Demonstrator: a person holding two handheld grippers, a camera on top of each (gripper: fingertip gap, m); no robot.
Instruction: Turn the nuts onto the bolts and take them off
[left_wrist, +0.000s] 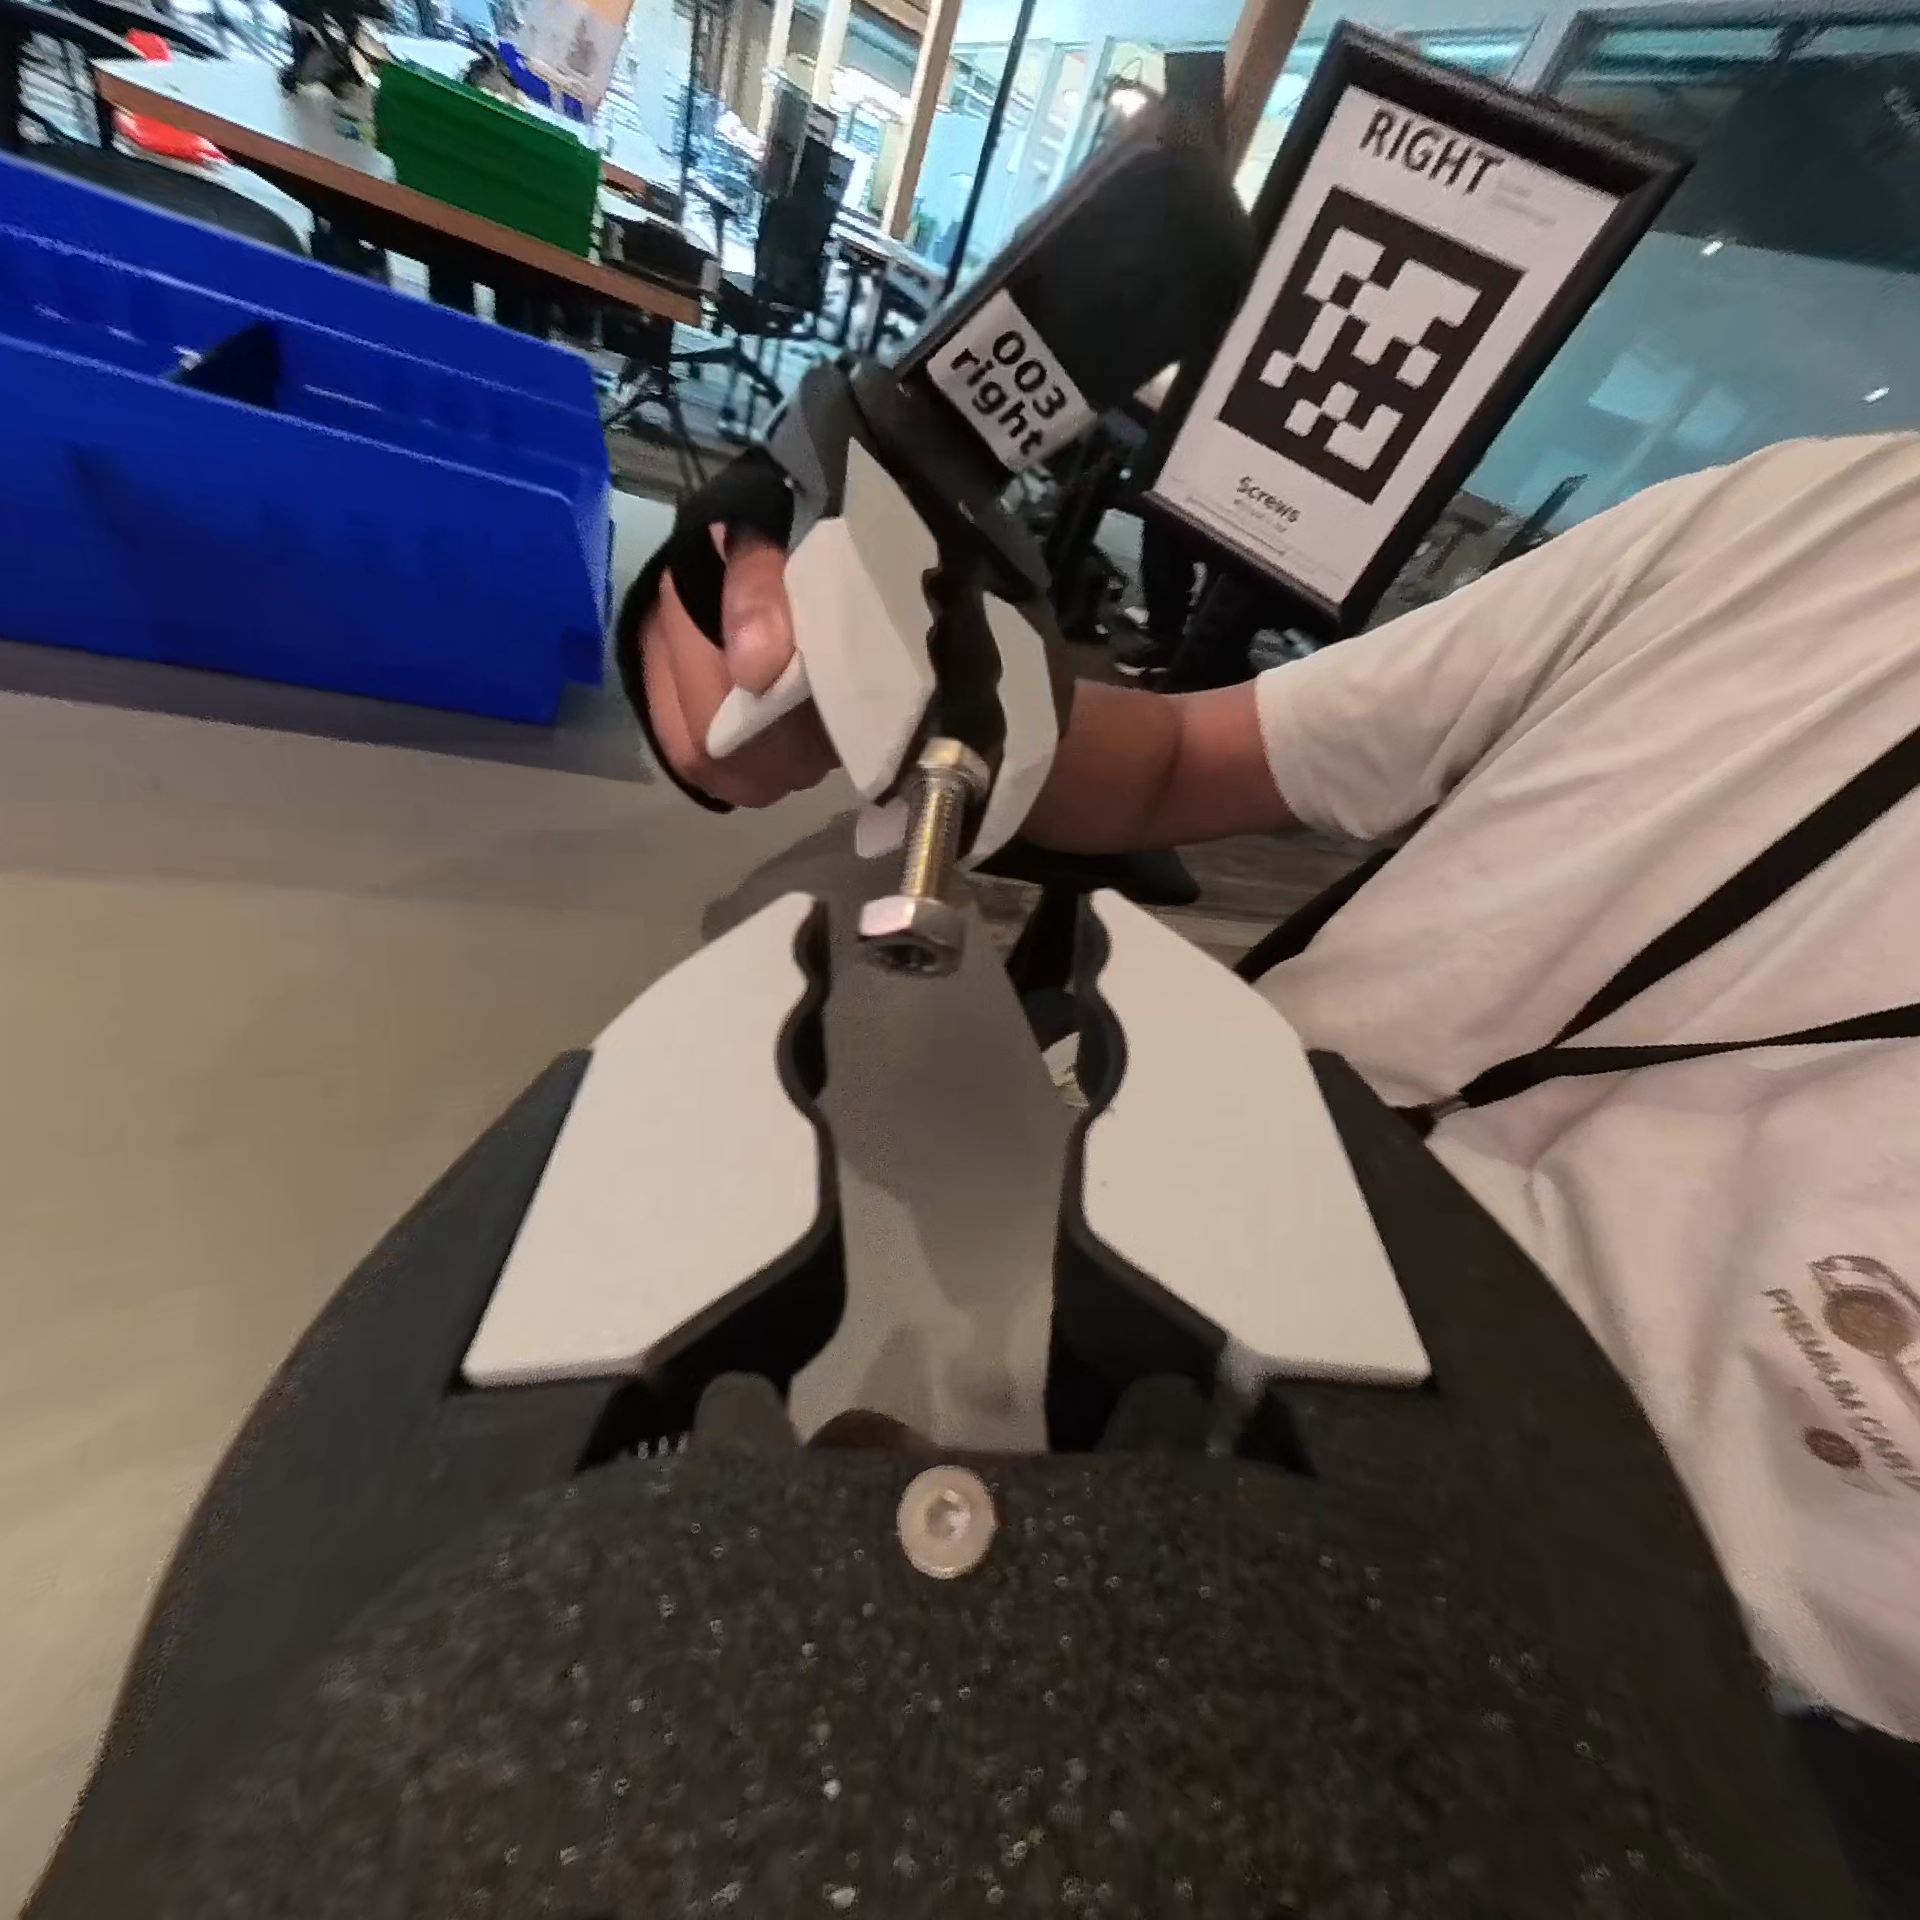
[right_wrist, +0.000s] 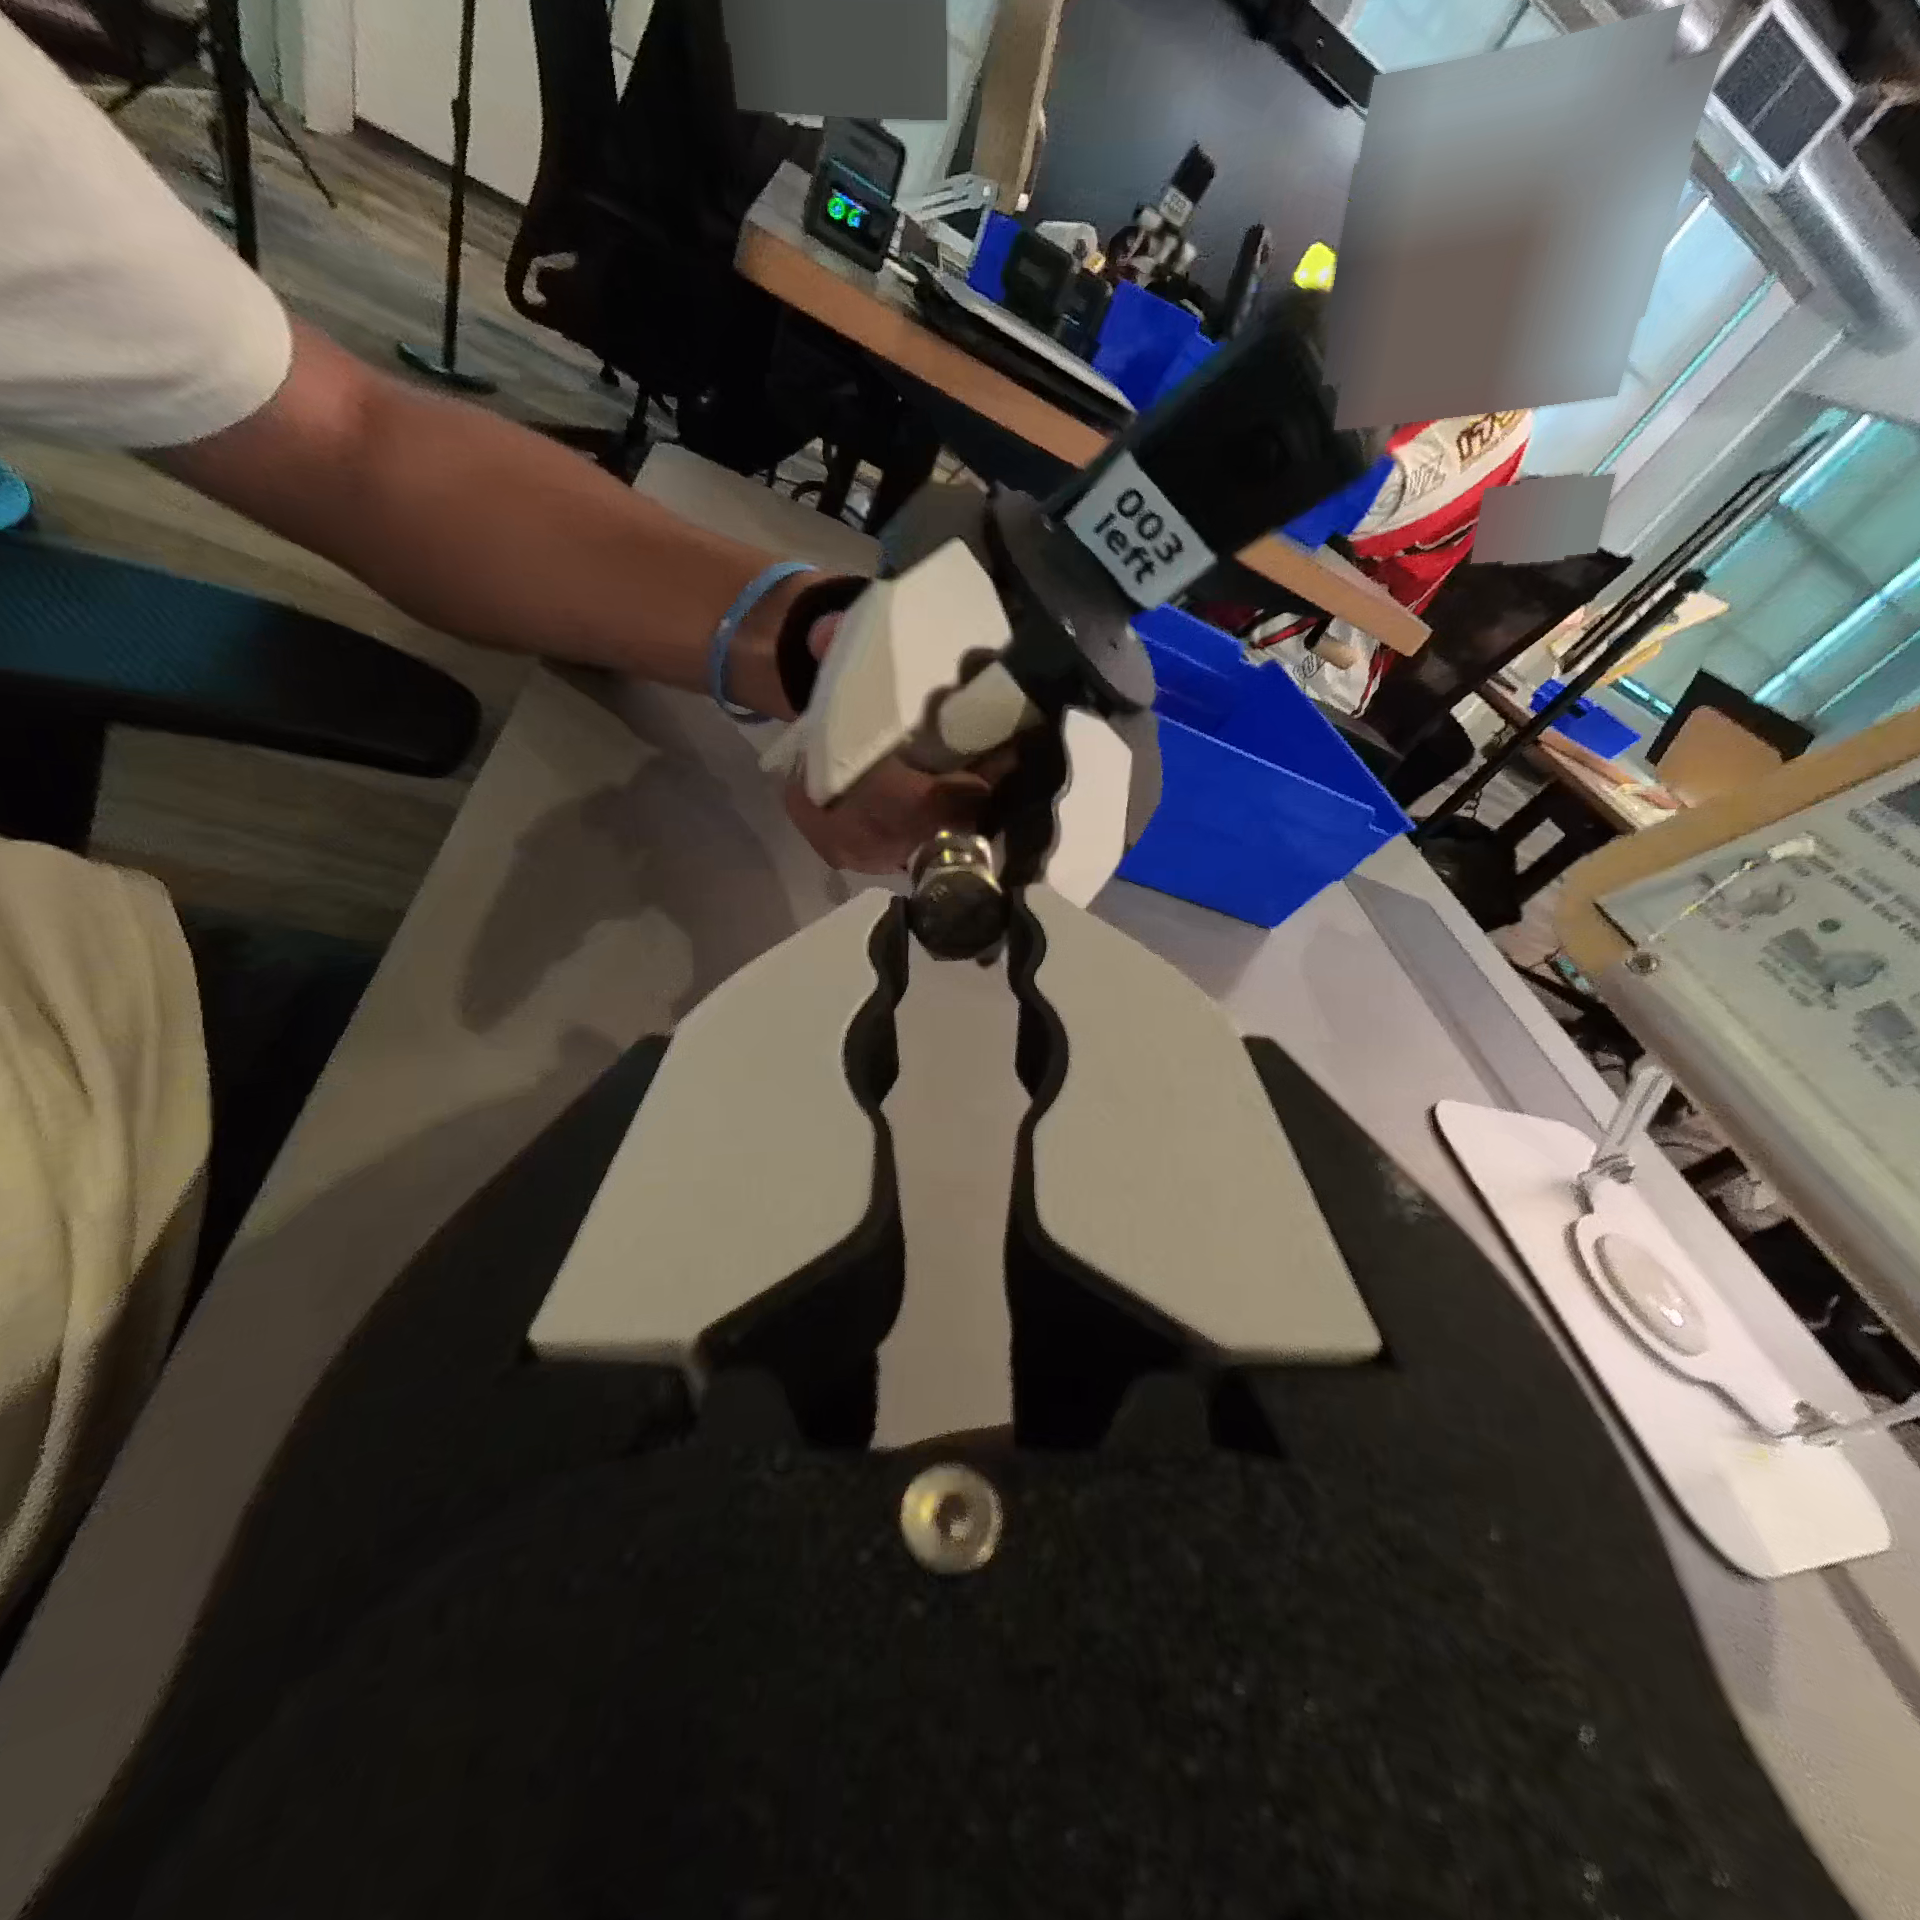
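On the far left a blue bin (left_wrist: 291, 499) sits on the pale table (left_wrist: 260, 987), well apart from the work; nearer the middle the right gripper (left_wrist: 925, 821) comes down from above, its white fingers (left_wrist: 883, 665) closed on the head end of a silver bolt (left_wrist: 935, 831) that hangs over the table edge; a hex nut (left_wrist: 911, 928) sits on the bolt's lower end, just at the tips of the left gripper (left_wrist: 940, 925), whose jaws stand apart with a clear gap in that view; whether they touch the nut I cannot tell; to the right a person's white shirt (left_wrist: 1558, 831) fills the near side, and behind it stands a framed marker sign (left_wrist: 1382, 343).
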